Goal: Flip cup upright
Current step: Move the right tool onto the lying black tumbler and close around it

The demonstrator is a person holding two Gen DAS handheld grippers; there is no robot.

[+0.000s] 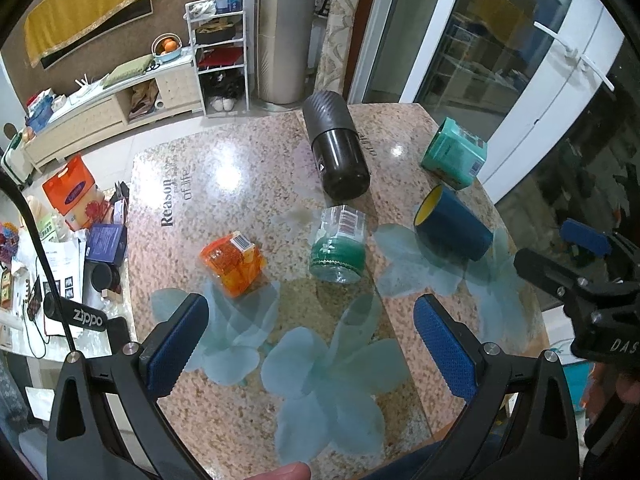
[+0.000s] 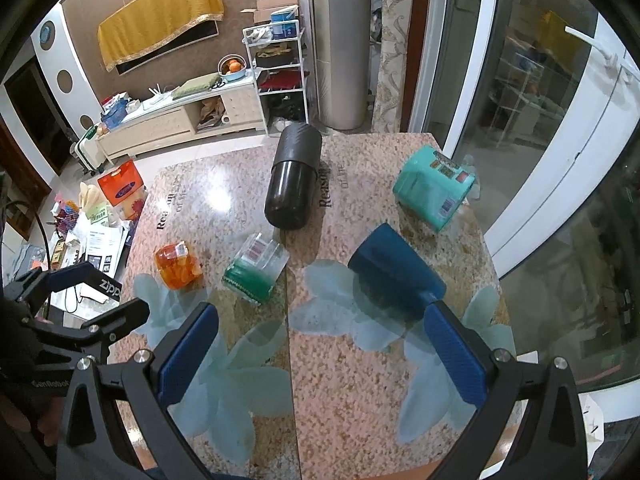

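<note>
A dark blue cup with a yellow inside lies on its side on the speckled stone table, mouth toward the left. In the right wrist view the blue cup lies just ahead of my right gripper, which is open and empty above the table. My left gripper is open and empty over the table's near part, with the cup ahead to its right. The right gripper shows at the right edge of the left wrist view.
On the table lie a black cylinder flask, a clear jar with green contents, an orange jar and a teal packet. Glass doors stand right of the table. Clutter covers a lower surface to the left.
</note>
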